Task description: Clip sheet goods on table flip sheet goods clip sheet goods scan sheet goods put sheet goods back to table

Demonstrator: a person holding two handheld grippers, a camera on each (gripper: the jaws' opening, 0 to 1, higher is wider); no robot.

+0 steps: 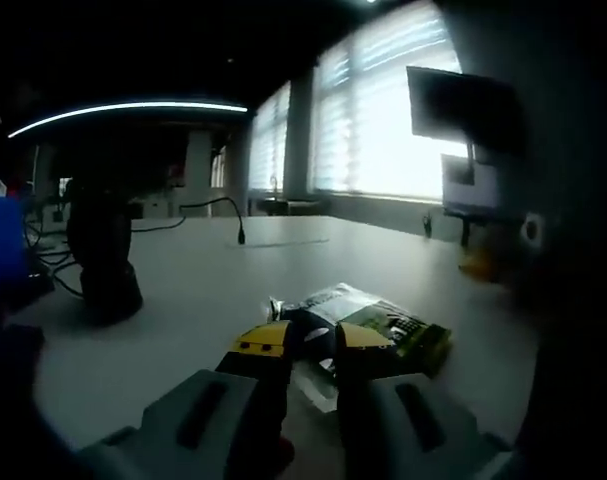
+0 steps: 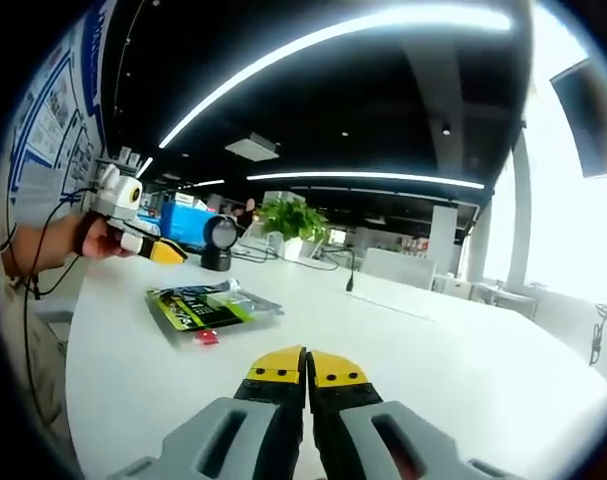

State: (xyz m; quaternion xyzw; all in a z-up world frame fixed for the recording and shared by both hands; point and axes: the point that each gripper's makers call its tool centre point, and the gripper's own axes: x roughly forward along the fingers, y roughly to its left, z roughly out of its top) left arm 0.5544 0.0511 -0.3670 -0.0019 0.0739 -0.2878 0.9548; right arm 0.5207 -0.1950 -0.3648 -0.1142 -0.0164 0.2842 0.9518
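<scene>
1. Between the jaws of the left gripper (image 1: 313,345), which stand a little spread, lies the green packet (image 1: 378,325); I cannot tell if they touch it.
2. Nearest in the right gripper view, the right gripper (image 2: 307,368) is pressed together and holds nothing.
3. Farther away, the packet rests flat on the white table (image 2: 463,370), probably waiting for the clip.
4. Behind it stands the scanner (image 2: 219,240).

— What is the room like?
— It is a big office. A wide white table (image 2: 463,350) fills the near part. Long light strips (image 2: 343,40) run across the dark ceiling.
— And far away?
— Bright windows with blinds (image 1: 383,120) on the right, a dark screen (image 1: 463,105) beside them, and a green plant (image 2: 293,220).
</scene>
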